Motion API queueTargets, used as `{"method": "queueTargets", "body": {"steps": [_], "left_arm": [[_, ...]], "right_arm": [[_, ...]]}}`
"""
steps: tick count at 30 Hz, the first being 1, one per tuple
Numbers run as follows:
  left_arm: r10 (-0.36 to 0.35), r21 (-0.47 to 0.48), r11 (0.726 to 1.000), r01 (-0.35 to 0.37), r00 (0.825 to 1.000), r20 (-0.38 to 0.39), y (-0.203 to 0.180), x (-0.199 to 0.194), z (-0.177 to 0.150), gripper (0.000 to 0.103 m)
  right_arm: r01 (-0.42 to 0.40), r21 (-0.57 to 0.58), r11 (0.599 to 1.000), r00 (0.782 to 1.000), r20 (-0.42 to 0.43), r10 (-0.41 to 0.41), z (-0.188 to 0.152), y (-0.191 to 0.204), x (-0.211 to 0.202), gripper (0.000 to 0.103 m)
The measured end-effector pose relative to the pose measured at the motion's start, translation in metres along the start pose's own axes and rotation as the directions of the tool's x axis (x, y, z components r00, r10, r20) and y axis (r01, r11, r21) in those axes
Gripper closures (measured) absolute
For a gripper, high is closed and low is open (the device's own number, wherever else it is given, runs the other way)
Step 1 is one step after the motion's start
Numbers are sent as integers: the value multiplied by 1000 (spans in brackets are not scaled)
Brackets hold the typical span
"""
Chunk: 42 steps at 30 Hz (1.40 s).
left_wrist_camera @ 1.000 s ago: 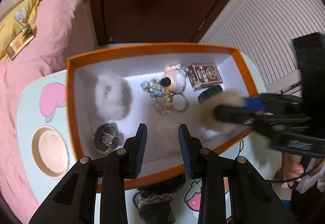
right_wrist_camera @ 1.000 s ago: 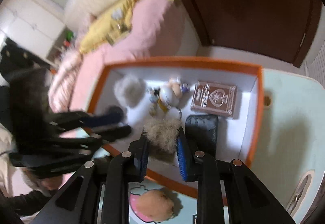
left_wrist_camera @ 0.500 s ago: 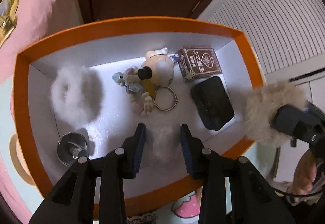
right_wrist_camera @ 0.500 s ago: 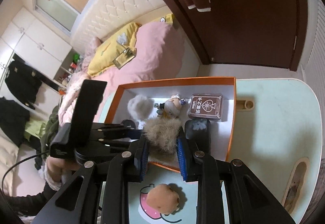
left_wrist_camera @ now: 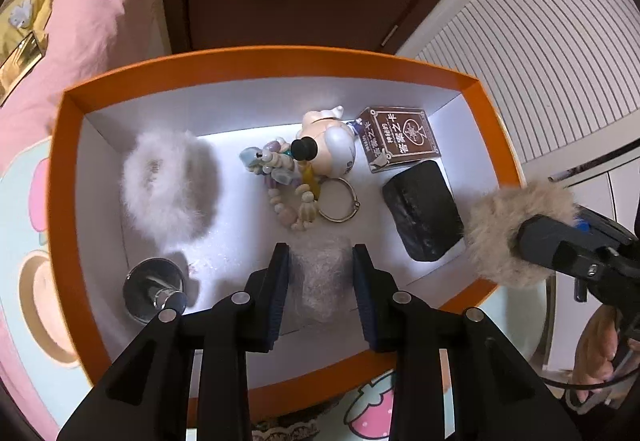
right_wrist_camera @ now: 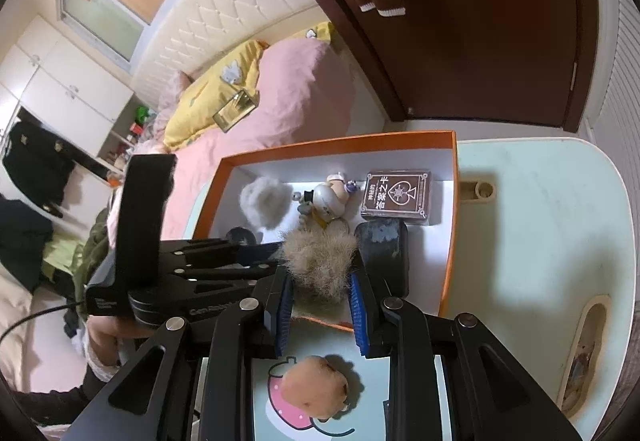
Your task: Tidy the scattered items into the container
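Observation:
An orange box (left_wrist_camera: 260, 59) with a white inside holds a white fluffy scrunchie (left_wrist_camera: 168, 185), a figure keychain with beads (left_wrist_camera: 316, 161), a brown card pack (left_wrist_camera: 396, 139), a black pouch (left_wrist_camera: 424, 213), a metal cup (left_wrist_camera: 154, 289) and a pale grey fluff (left_wrist_camera: 320, 281). My left gripper (left_wrist_camera: 320, 285) hangs over the box with its jaws apart around that grey fluff, not pressing it. My right gripper (right_wrist_camera: 320, 289) is shut on a beige fur pompom (right_wrist_camera: 320, 265), seen also in the left wrist view (left_wrist_camera: 516, 233), over the box's near right rim.
The box stands on a pale green table (right_wrist_camera: 540, 225) with cartoon prints. A peach fuzzy ball (right_wrist_camera: 316, 385) lies on the table in front of the box. A dark lacy item (left_wrist_camera: 280, 429) lies by the box's near wall. A pink bed (right_wrist_camera: 288, 97) is behind.
My left gripper moved in over the box and lower, its jaws now around the grey fluff. My right gripper, still holding the pompom, pulled back from inside the box to its near right rim.

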<state>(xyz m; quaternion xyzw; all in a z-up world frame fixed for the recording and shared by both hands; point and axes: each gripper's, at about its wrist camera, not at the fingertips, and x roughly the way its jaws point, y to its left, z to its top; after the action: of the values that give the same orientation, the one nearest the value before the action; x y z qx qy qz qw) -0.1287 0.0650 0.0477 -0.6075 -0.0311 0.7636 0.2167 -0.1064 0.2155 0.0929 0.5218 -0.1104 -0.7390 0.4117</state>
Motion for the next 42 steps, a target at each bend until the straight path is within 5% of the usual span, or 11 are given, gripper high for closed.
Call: {"method": "queueTargets", "body": {"steps": [20,33,42], "left_arm": [[-26,-12,1000,29,975,221,20,-79,-4,71],[-24,-38,999,34,971,237,21,-103,-59,71],[7,-74,997,8,981,195,39,-79,-90,71]], "right_arm": [[-15,-81,997,999,31,18,-3,31,-15,79],[-14,-122,992,1000,0,15,-26,45,-12,79],[-23,-87,996,998,-67,17,-54,38,15,79]]}}
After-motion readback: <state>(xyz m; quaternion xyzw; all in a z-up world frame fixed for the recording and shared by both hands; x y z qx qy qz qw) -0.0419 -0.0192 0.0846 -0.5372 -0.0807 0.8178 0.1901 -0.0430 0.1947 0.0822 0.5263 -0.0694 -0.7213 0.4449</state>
